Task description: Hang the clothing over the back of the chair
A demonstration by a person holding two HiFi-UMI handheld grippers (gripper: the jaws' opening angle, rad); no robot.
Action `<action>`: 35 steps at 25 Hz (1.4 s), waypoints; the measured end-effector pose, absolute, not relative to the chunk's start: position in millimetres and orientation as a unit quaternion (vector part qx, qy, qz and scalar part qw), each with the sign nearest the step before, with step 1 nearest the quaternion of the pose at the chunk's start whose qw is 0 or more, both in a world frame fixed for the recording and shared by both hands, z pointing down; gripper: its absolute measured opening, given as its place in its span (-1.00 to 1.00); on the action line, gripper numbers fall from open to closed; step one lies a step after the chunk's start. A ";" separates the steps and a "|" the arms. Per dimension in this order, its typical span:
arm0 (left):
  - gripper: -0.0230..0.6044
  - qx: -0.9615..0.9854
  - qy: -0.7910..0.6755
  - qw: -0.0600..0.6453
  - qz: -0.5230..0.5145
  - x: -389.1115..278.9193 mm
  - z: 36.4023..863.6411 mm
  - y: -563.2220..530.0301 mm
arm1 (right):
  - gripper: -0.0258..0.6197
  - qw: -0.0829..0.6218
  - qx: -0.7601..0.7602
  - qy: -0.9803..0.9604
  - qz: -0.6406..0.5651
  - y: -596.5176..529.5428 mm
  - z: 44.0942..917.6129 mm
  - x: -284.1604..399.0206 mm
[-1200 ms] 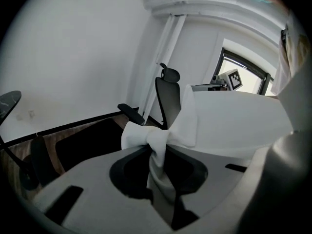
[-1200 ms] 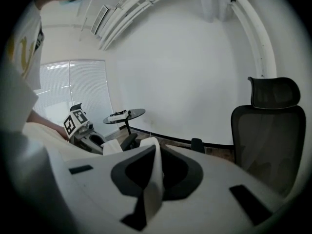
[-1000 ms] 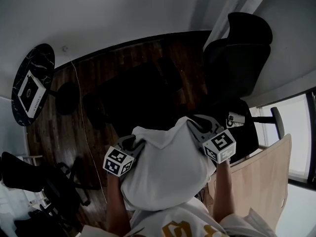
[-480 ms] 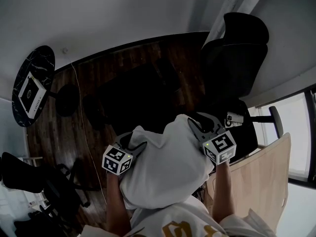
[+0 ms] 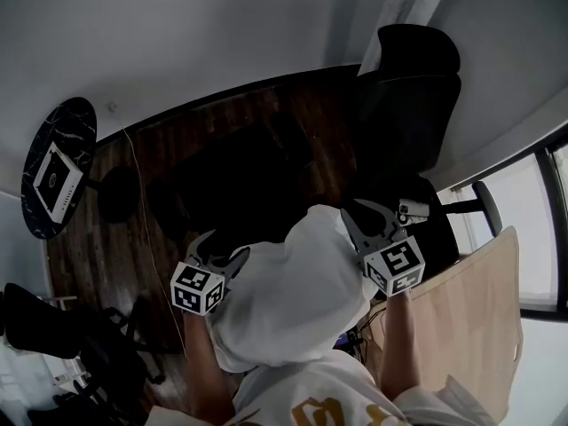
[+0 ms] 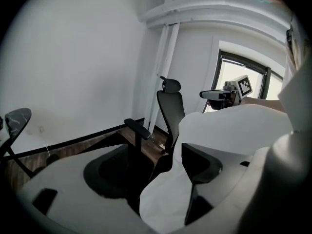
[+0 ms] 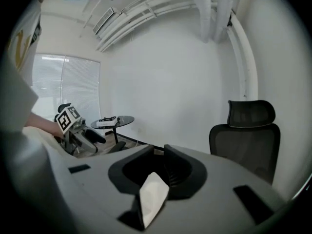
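Head view showed the white clothing (image 5: 293, 300) bunched up short of the black chair (image 5: 410, 114), the left hand-held gripper (image 5: 219, 247) opening with cloth loose between its jaws, the right hand-held gripper (image 5: 368, 213) closing, pinching a fold.

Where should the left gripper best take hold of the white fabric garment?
Pinch the left edge of the white fabric garment, coming from the left: that fold lies slack between the opening jaws of the left gripper, ungripped.

The left gripper (image 5: 219, 247) has risen, fingers (image 5: 238, 257) opening around the clothing (image 5: 293, 300).
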State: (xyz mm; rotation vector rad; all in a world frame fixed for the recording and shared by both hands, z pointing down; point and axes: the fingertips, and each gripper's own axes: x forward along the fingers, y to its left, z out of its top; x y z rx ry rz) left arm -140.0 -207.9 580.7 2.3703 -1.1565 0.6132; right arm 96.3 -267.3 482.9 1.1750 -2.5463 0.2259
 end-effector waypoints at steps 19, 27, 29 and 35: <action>-0.86 0.821 -0.547 0.094 0.131 -167.4 438.8 -157.9 | -0.88 0.151 0.471 -0.869 -0.018 -178.4 416.2 87.6; -0.86 0.818 -0.557 0.107 0.092 -172.4 421.2 -88.2 | -0.88 0.122 0.486 -0.865 -0.016 -111.6 397.1 76.3; -0.86 0.816 -0.562 0.110 0.082 -171.2 418.7 -72.0 | -0.88 0.107 0.499 -0.860 -0.013 -97.4 391.2 75.9; -0.86 0.815 -0.560 0.149 0.011 -160.2 408.1 -35.3 | -0.89 0.070 0.501 -0.862 0.008 -57.6 381.4 65.7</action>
